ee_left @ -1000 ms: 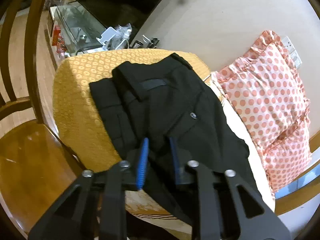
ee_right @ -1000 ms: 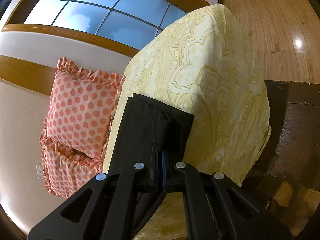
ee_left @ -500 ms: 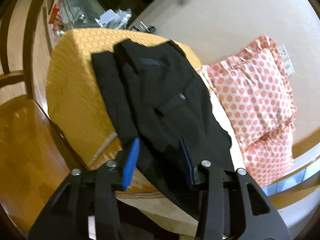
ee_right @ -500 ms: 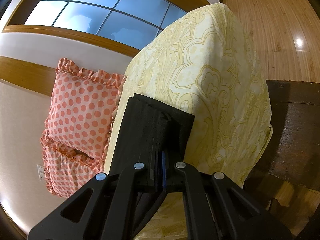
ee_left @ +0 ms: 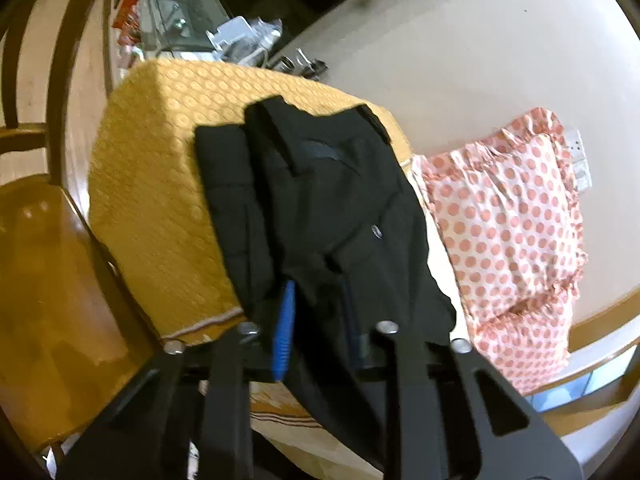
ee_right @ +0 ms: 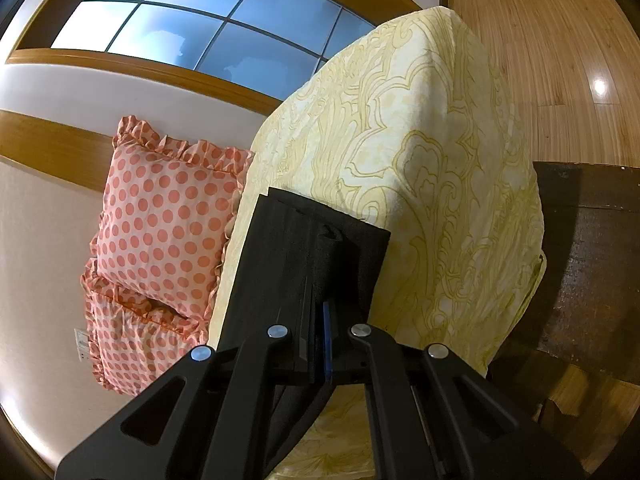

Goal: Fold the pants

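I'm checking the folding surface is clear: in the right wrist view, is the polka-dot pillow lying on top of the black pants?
No. The polka-dot pillow leans against the wall beside the bed, clear of the black pants.

A plain off-white wall [ee_left: 460, 60] rises behind a bed whose cover is mustard with a ring pattern [ee_left: 160, 184] in the left wrist view and pale yellow with scrolling lines [ee_right: 432, 152] in the right wrist view, and two ruffled pink polka-dot pillows [ee_right: 168, 216] lean against that wall near a wall socket [ee_right: 82, 344]. A wood-framed window with blue panes [ee_right: 224, 28] sits high above a wooden rail [ee_right: 48, 148], and glossy wooden floorboards [ee_right: 552, 48] catch a bright spot of light. A polished wooden chair [ee_left: 44, 280] stands beside the bed, with a glass cabinet [ee_left: 176, 12] and blurred clutter beyond.
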The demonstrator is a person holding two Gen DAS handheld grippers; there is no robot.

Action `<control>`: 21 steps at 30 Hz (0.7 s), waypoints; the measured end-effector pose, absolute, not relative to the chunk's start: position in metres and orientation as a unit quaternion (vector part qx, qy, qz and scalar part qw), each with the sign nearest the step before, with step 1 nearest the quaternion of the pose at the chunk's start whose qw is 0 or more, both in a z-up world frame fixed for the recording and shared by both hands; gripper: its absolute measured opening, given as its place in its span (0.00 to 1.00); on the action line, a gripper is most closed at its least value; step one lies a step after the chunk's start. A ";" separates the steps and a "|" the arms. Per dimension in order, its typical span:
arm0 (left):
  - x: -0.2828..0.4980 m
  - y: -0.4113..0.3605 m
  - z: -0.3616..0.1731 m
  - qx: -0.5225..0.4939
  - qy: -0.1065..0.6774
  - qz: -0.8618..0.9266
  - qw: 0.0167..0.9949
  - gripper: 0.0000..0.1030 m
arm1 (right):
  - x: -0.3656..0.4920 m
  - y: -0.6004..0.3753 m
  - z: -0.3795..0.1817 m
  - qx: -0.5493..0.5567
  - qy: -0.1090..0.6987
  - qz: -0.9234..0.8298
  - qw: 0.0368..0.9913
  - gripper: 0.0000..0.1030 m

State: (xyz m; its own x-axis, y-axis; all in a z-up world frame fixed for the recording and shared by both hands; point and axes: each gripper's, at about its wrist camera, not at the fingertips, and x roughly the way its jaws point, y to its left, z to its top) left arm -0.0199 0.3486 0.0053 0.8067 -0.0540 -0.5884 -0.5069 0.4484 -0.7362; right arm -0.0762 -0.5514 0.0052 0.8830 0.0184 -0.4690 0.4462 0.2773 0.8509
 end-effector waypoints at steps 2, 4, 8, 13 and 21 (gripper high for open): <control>-0.026 0.347 0.010 -0.492 0.270 0.154 0.813 0.04 | -0.075 -0.551 0.007 0.581 0.200 -0.141 0.776 0.02; -0.032 0.345 0.014 -0.477 0.267 0.165 0.821 0.03 | -0.074 -0.552 0.009 0.577 0.201 -0.144 0.779 0.03; -0.043 0.342 0.020 -0.447 0.275 0.186 0.831 0.01 | -0.076 -0.552 0.014 0.567 0.195 -0.146 0.787 0.03; -0.044 0.337 0.018 -0.415 0.291 0.209 0.836 0.01 | -0.078 -0.553 0.022 0.555 0.183 -0.147 0.798 0.03; -0.037 0.336 0.015 -0.399 0.304 0.212 0.839 0.02 | -0.070 -0.555 0.027 0.542 0.192 -0.147 0.805 0.03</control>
State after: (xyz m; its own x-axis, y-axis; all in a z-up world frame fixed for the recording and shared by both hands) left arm -0.0373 0.3364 0.0154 0.7252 0.1121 -0.6794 -0.5976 0.5925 -0.5402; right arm -0.0704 -0.5554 0.0274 0.8831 -0.0301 -0.4681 0.4449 0.3700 0.8156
